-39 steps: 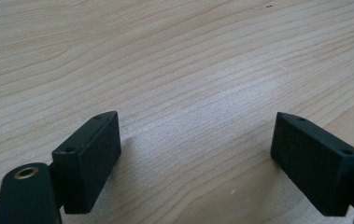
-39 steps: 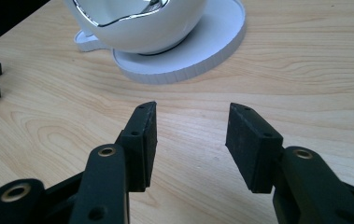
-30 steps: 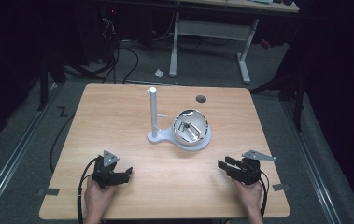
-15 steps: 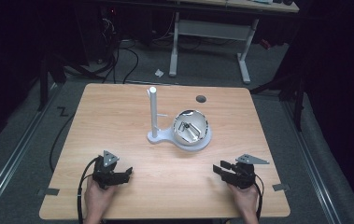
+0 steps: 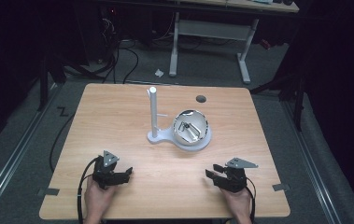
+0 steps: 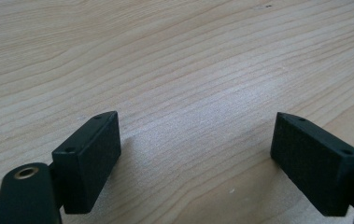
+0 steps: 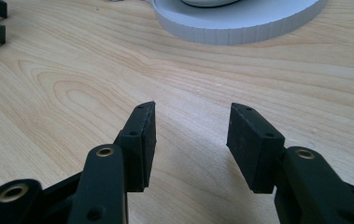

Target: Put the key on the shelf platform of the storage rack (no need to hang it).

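Both tools sit low near the bench [image 5: 118, 121] front edge, left tool [image 5: 117, 175] and right tool [image 5: 221, 176] gaping empty, probably just parked. The bowl [image 5: 191, 128] on its white stand [image 5: 158, 135] waits mid-bench, untouched.

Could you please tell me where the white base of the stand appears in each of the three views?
High view: the white base sits mid-table, carrying a post and a metal bowl.
Left gripper view: bare wooden tabletop beyond the open left tongs.
Right gripper view: its curved rim runs along the top edge, ahead of the open right tongs.
Shared landmark: the wooden tabletop.
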